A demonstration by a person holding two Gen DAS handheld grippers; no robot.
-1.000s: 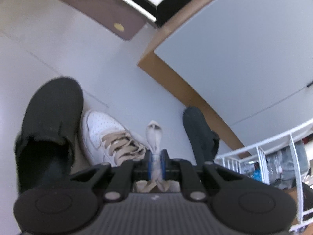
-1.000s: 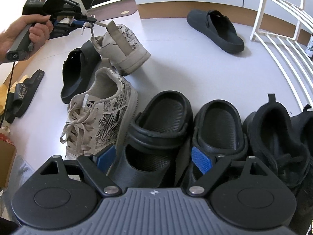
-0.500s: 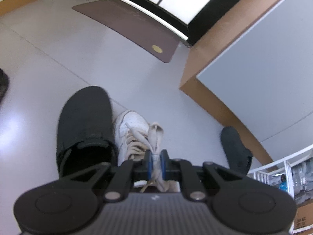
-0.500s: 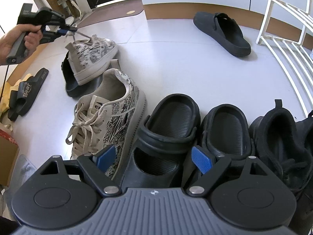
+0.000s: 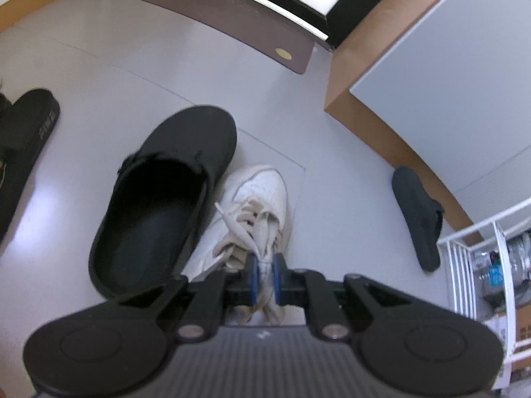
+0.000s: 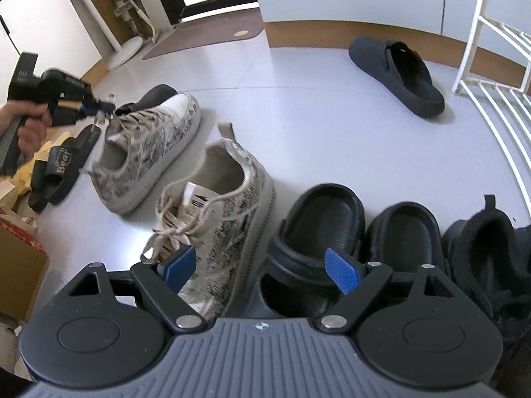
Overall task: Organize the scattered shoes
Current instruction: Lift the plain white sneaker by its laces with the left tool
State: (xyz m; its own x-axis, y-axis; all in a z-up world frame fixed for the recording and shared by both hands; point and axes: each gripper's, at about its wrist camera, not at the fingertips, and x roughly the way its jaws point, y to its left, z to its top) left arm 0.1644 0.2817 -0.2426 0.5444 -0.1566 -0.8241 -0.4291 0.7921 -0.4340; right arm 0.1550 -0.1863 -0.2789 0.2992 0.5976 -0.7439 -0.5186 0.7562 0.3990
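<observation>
My left gripper (image 5: 264, 275) is shut on the laces of a white patterned sneaker (image 5: 259, 192), which hangs toe-forward low over the floor beside a black clog (image 5: 159, 199). The right wrist view shows the same gripper (image 6: 99, 106) in a hand, with that sneaker (image 6: 149, 146) in front of the clog (image 6: 159, 94). My right gripper (image 6: 262, 265) stands open and holds nothing. It hovers over a row made up of the matching sneaker (image 6: 225, 205), two black clogs (image 6: 318, 229) and a black trainer (image 6: 484, 248). A dark slipper (image 6: 398, 73) lies alone near the wall.
A white wire rack (image 6: 491, 66) stands at the right. Black slide sandals (image 6: 59, 169) and a cardboard box (image 6: 16, 265) lie at the left. A brown mat (image 5: 239, 23) lies by the doorway, beside a cabinet corner (image 5: 341, 76). The lone slipper (image 5: 418, 219) lies along the skirting.
My left gripper carried the sneaker to the left and lower; the shoe swung from hanging heel-up to nearly level beside the black clog. The right gripper rose slightly and stayed open.
</observation>
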